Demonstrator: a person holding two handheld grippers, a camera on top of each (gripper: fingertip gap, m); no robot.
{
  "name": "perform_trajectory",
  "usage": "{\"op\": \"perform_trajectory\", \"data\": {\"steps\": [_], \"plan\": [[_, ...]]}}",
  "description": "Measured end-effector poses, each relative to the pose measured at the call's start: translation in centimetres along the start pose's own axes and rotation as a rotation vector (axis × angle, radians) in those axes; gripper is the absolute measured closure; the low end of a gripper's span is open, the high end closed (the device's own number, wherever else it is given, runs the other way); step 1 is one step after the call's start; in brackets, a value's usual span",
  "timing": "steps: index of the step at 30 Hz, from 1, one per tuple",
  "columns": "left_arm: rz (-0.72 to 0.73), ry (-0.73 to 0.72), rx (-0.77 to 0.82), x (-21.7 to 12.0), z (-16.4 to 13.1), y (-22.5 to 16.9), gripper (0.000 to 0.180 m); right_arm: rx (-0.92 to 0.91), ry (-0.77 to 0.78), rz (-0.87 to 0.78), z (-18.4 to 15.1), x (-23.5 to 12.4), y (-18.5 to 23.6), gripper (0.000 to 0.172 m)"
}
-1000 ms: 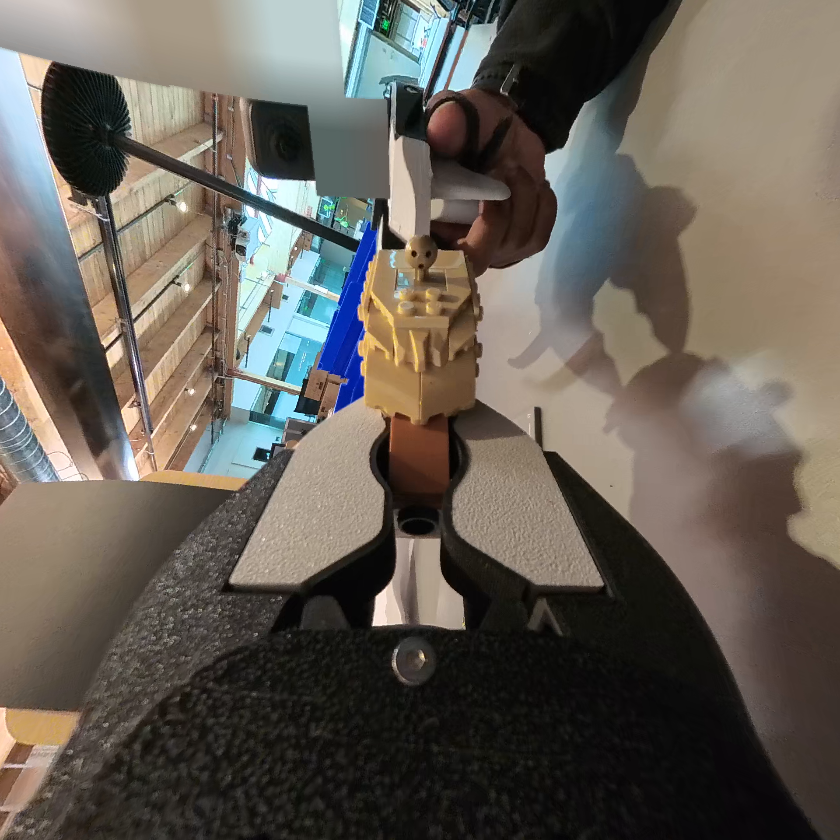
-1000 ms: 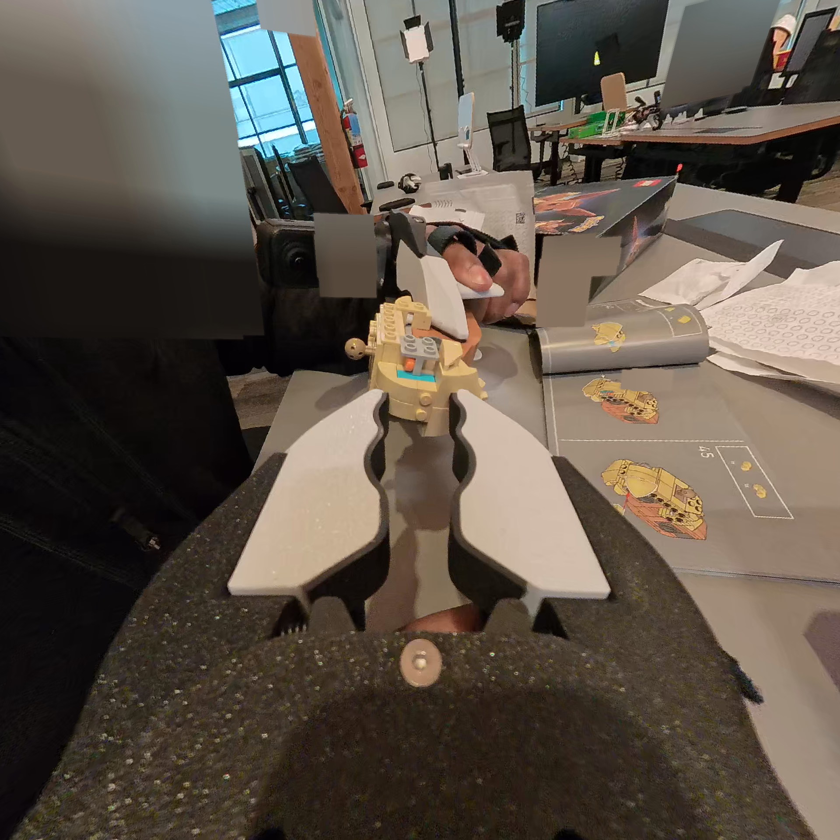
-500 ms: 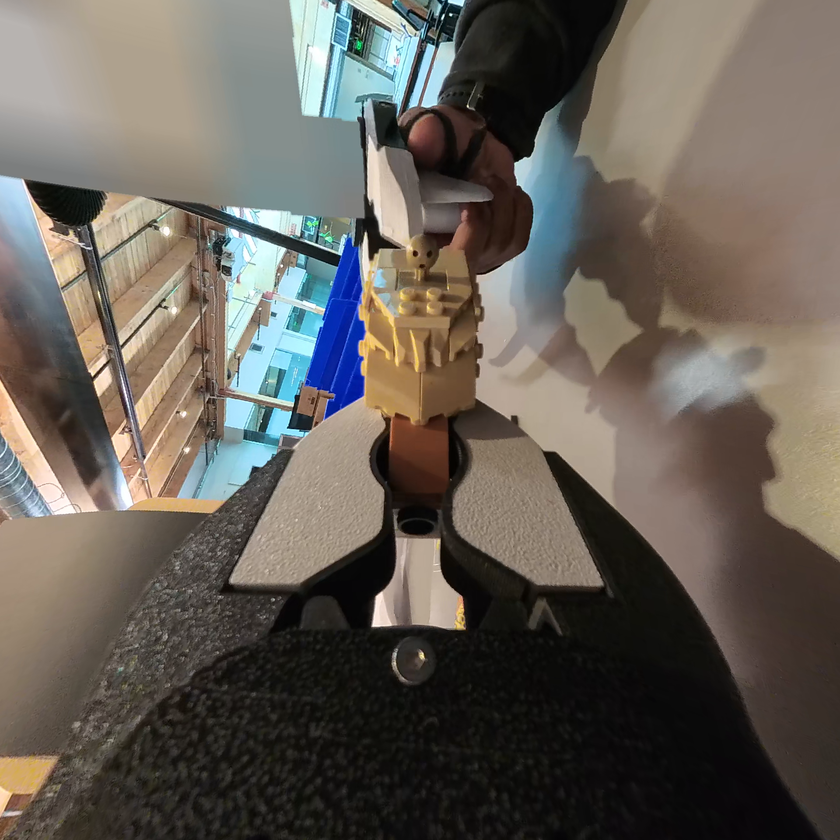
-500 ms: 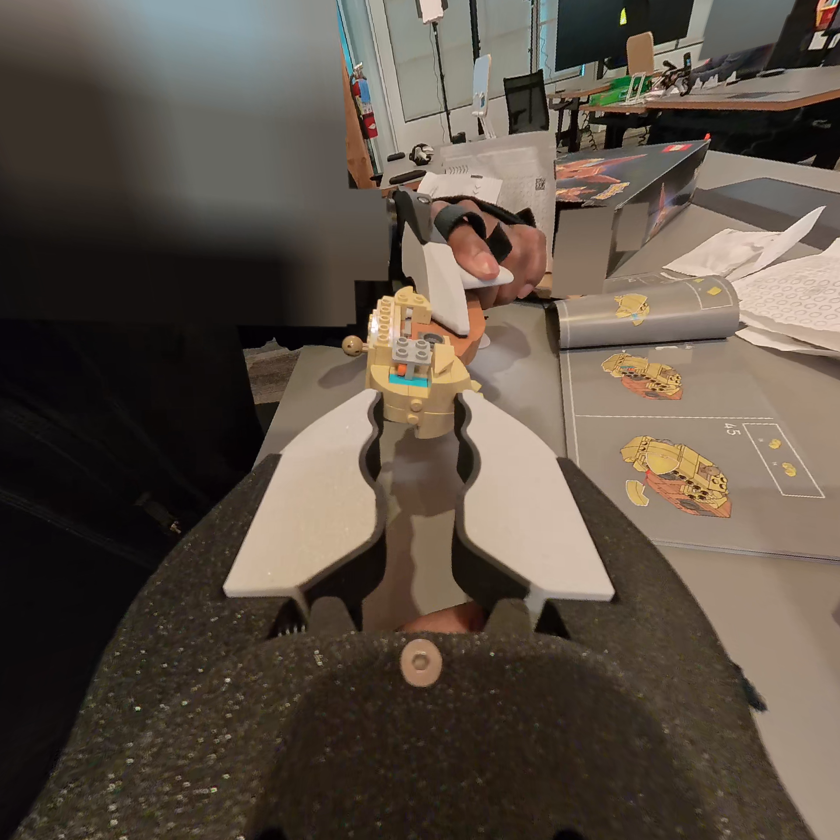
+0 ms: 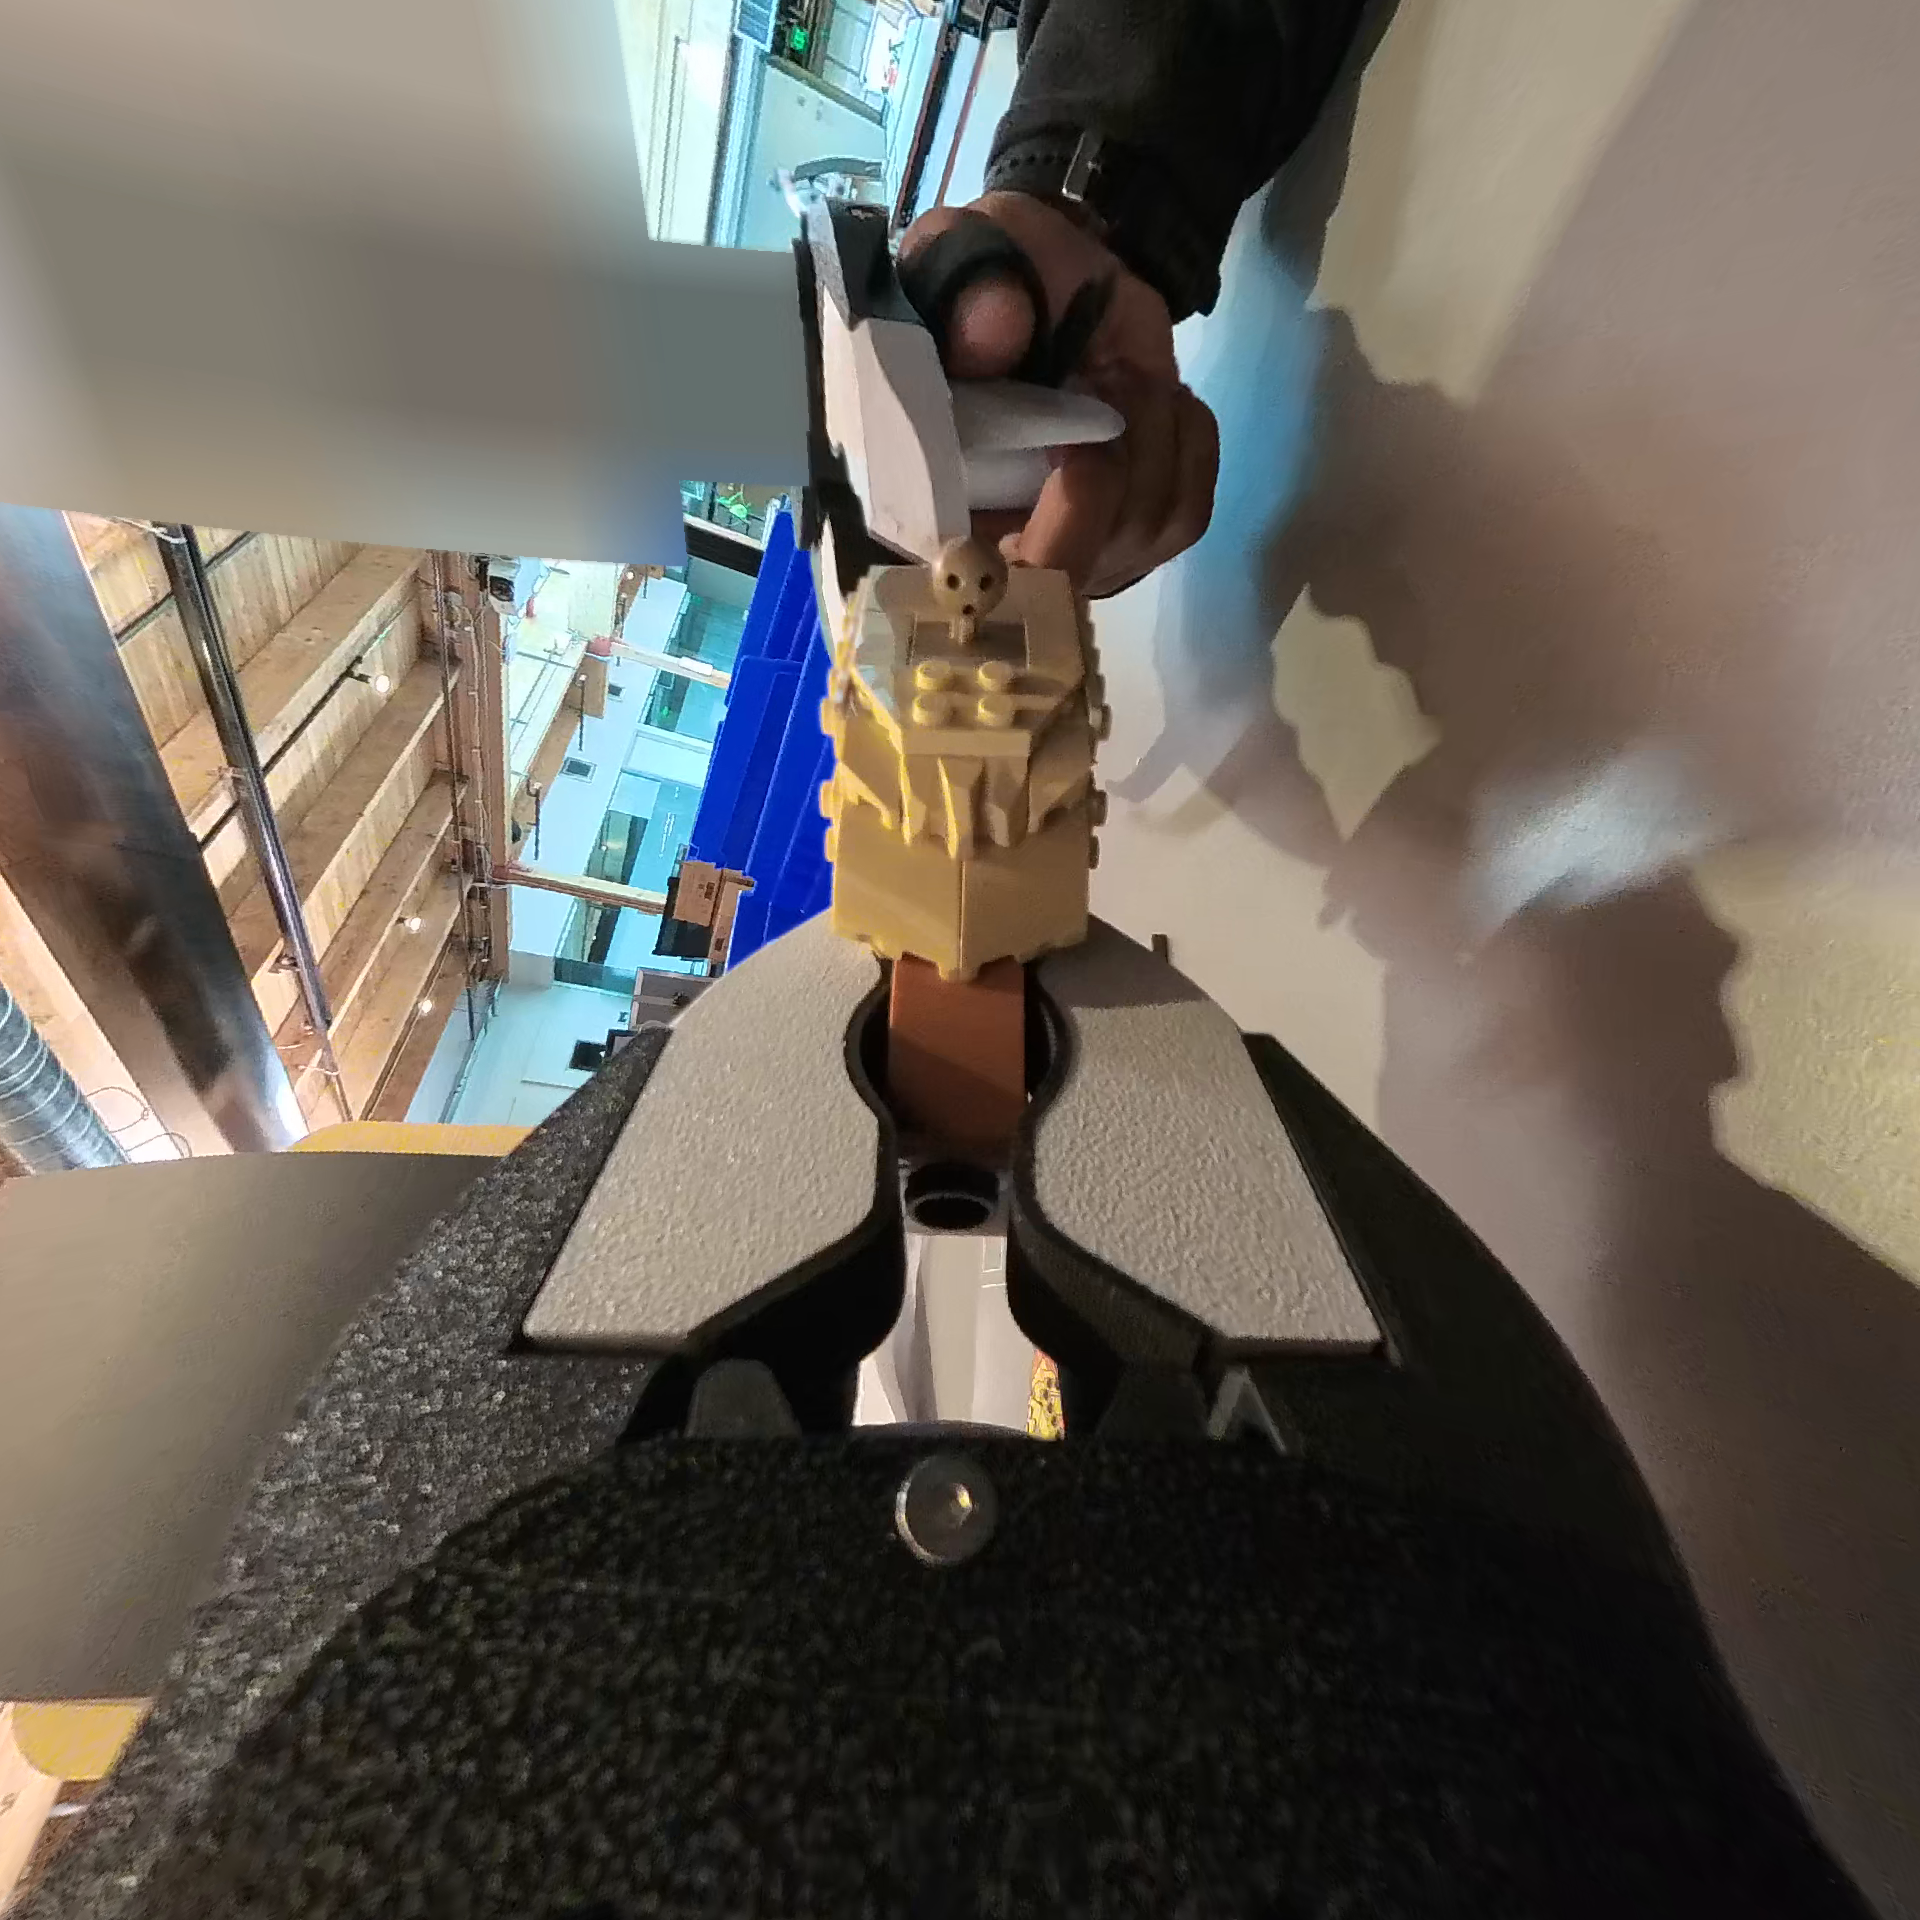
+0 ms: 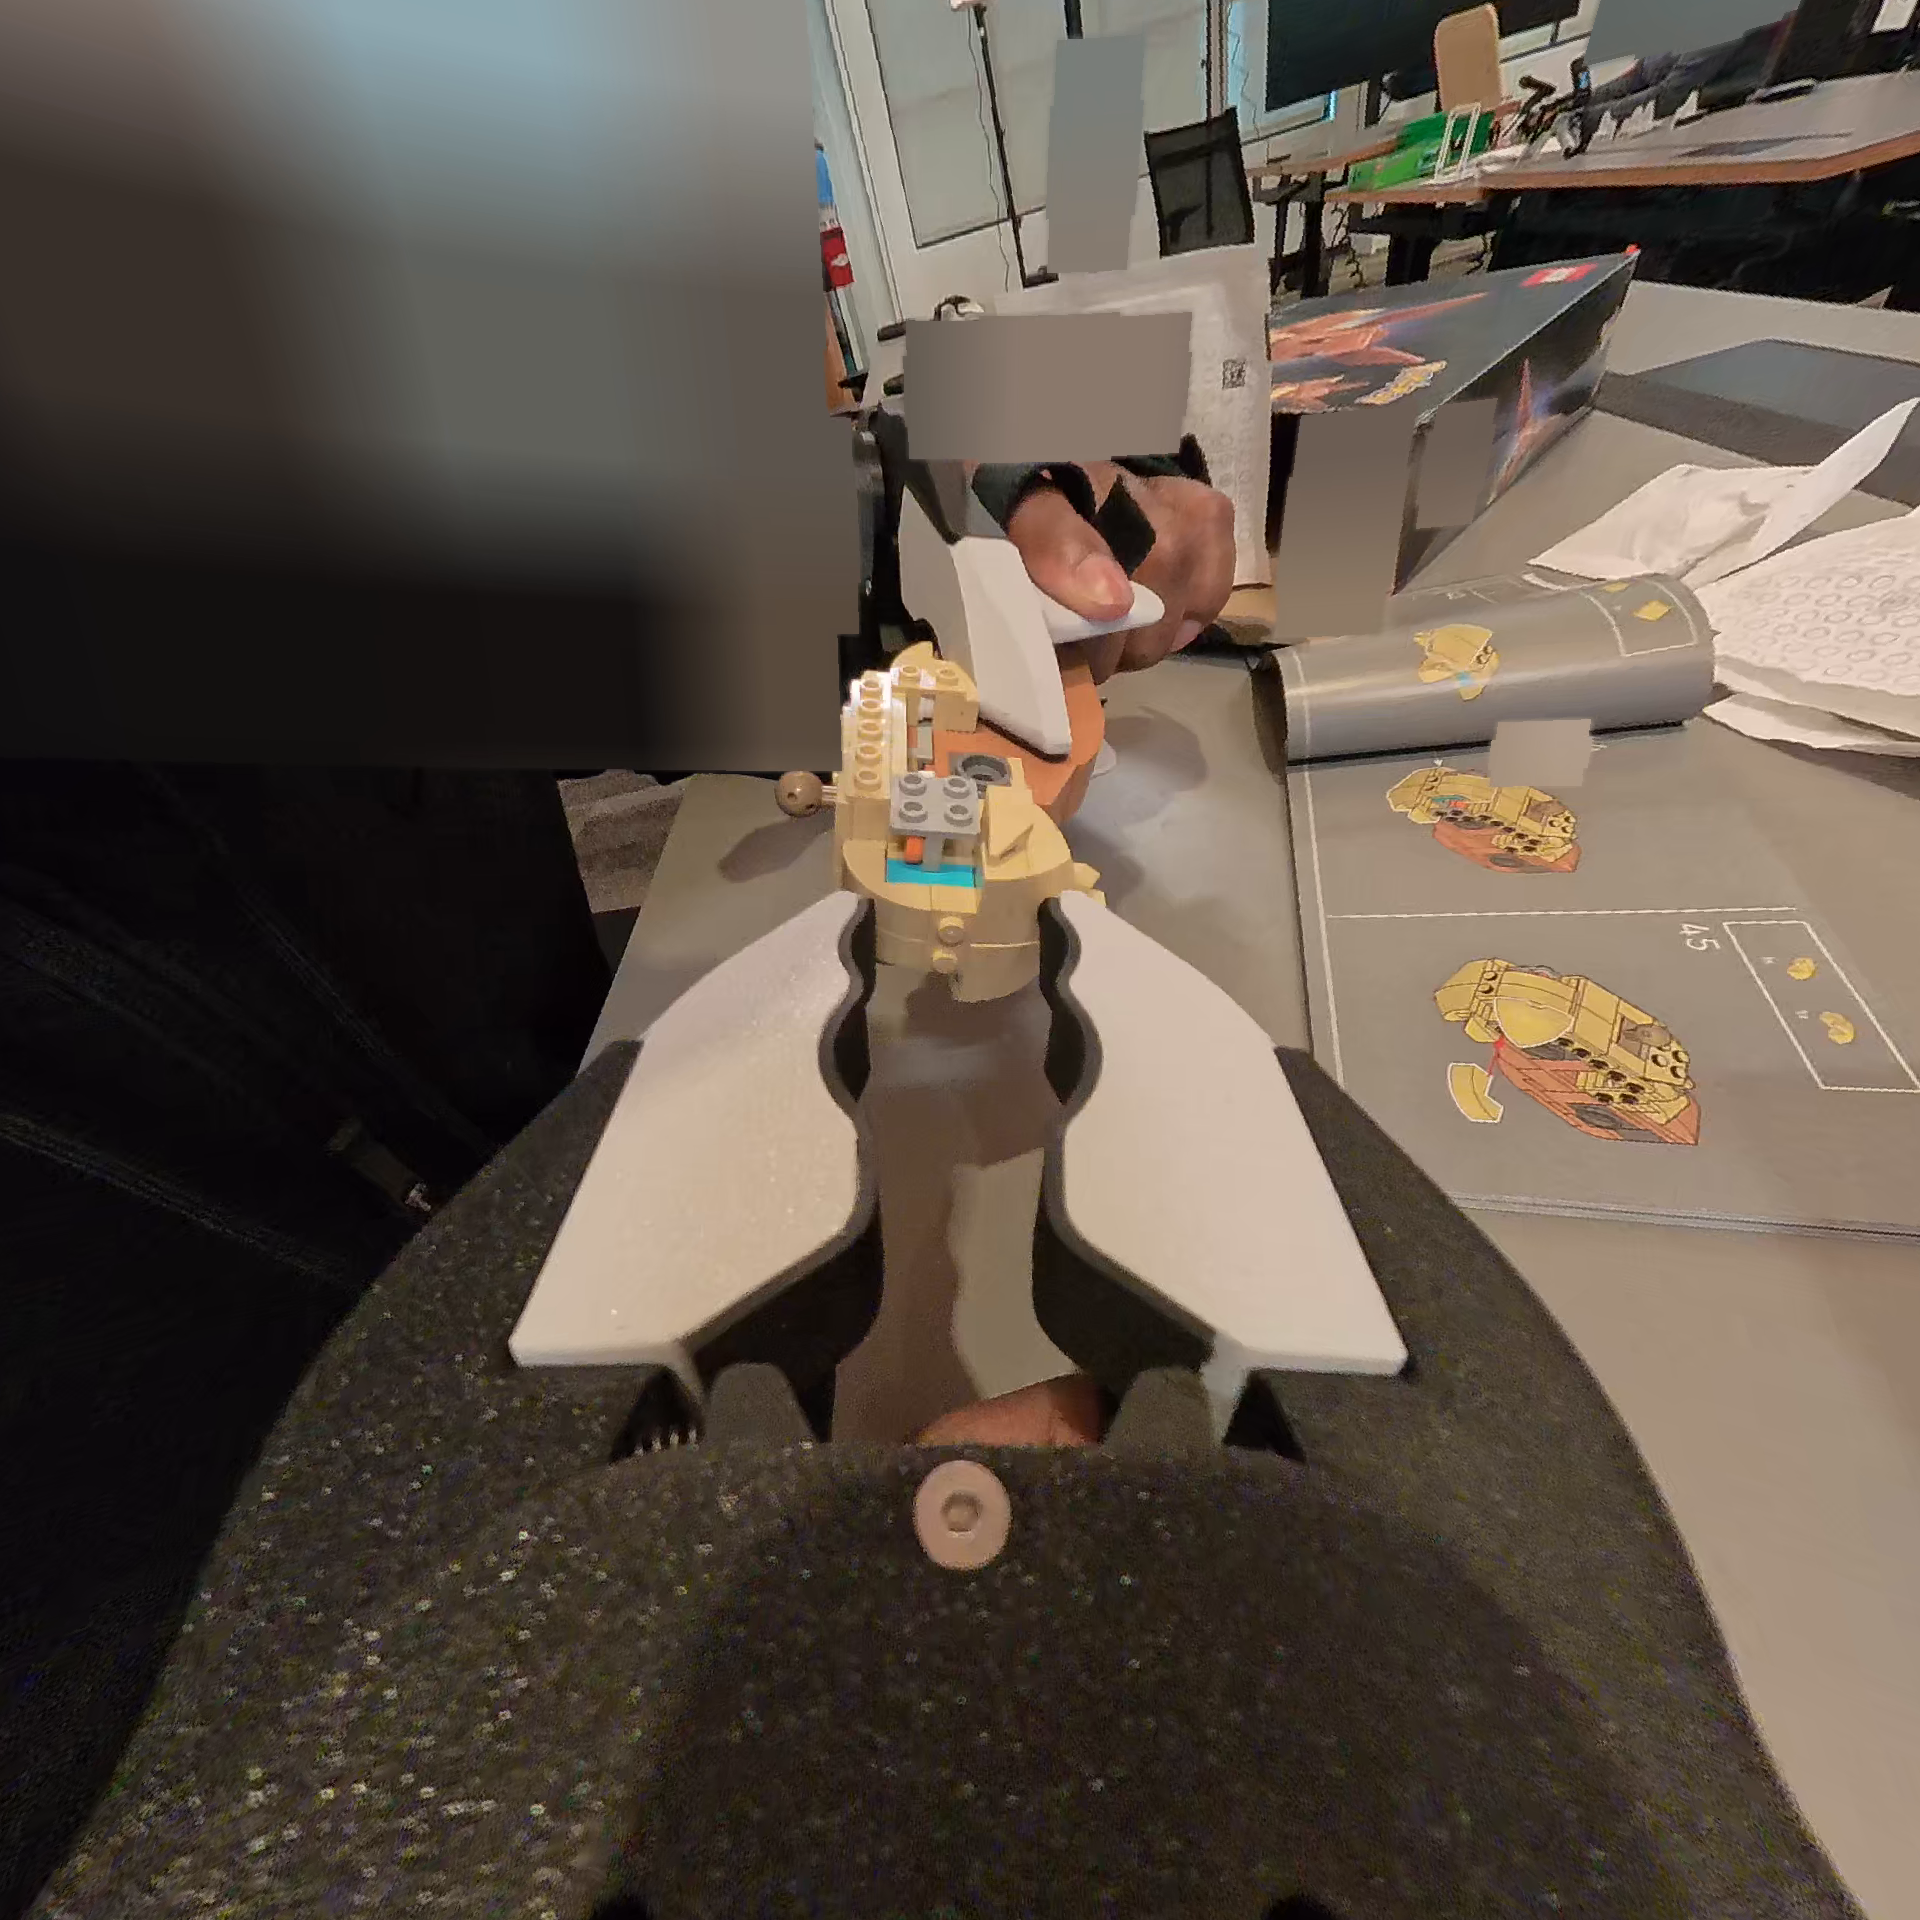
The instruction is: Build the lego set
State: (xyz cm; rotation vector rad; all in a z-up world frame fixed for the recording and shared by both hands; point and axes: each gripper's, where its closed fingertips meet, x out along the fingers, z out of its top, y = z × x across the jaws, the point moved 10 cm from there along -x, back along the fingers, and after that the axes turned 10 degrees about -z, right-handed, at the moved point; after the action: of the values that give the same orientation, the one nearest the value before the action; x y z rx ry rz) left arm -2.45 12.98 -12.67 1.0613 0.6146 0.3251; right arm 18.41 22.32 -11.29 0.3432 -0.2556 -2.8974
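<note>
Left gripper (image 5: 956, 1039): clamped narrow on the reddish-brown brick base (image 5: 951, 1049) of a small tan toy-brick model (image 5: 961, 790); both pads press the base, model held clear of the grey desk (image 6: 1164, 831).

Right gripper (image 6: 956, 935): moderately parted, fingertips (image 6: 800, 966) bracketing the model's rounded tan end; contact looks firm on both sides.

Right of that: open grey instruction booklet (image 6: 1621, 997) flat on the desk, dark printed box (image 6: 1455, 353) and white papers (image 6: 1829, 623) behind.

Judgement: hold both grips square and steady, keep squeeze light so bricks don't pop apart, and avoid the protruding ball-ended peg (image 6: 800, 795).
</note>
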Motion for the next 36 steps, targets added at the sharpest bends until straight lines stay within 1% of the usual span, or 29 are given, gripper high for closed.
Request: {"op": "perform_trajectory", "data": {"steps": [9, 24, 27, 29, 34, 36], "plan": [[0.011, 0.015, 0.024, -0.1, 0.4, 0.1, 0.163, -0.002, -0.010, 0.007, 0.1, 0.0, 0.2, 0.141], [-0.032, 0.024, 0.052, -0.2, 0.4, 0.0, 0.163, 0.004, 0.020, 0.035, -0.4, 0.3, 0.2, 0.137], [-0.013, 0.031, 0.048, -0.2, 0.6, 0.2, 0.163, 0.003, 0.001, 0.040, 0.1, 0.1, 0.1, 0.137], [0.011, 0.034, 0.027, -0.2, 0.6, 0.5, 0.163, 0.002, -0.023, 0.030, 0.5, -0.4, -0.1, 0.142], [0.055, 0.074, 0.076, -0.1, 0.5, 0.3, 0.163, 0.014, -0.038, 0.020, 0.5, -0.5, -0.3, 0.146], [0.062, 0.091, 0.107, -0.1, 0.4, 0.2, 0.163, 0.021, -0.041, 0.024, 0.5, -0.5, -0.4, 0.145]]}}
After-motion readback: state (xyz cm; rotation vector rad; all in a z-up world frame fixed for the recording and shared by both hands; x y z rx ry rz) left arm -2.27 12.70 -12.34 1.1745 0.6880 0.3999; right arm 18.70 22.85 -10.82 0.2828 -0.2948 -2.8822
